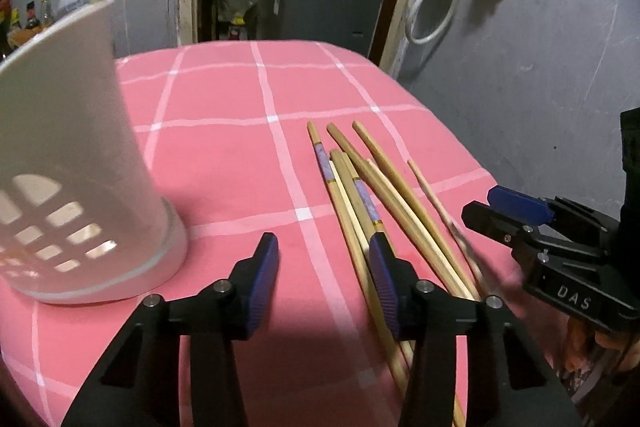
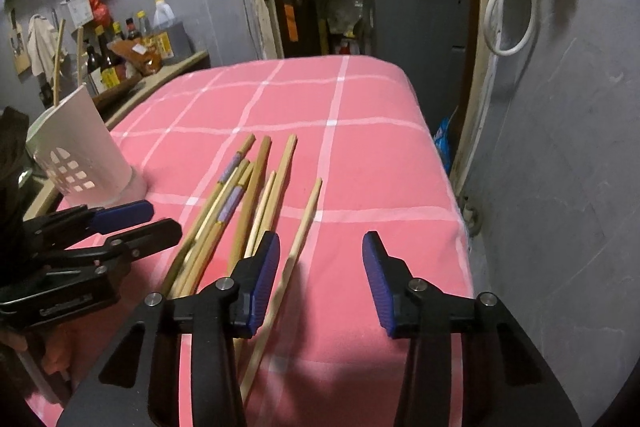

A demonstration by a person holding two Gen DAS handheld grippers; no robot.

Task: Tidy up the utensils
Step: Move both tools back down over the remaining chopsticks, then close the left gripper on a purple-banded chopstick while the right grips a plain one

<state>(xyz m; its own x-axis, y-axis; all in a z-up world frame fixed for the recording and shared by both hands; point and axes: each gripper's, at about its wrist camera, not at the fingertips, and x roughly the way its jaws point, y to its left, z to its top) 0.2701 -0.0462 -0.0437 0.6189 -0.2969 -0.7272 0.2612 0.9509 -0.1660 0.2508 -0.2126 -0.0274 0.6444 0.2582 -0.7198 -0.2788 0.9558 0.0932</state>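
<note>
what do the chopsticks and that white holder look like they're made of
The chopsticks look like bamboo or light wood: pale tan, matte, faint lengthwise grain; two carry a purplish painted band. The white holder looks like moulded plastic: smooth, even, slightly glossy, with neat cut-out slots near its base. Glazed ceramic cannot be ruled out.

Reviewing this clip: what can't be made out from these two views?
- Chopsticks: near ends hidden in the left wrist view by the left claw; exact count unclear where they overlap.
- White holder: inside unseen in either view; cut off by the left wrist view's edge.
- Right claw: shows blurred in the left wrist view.
</note>
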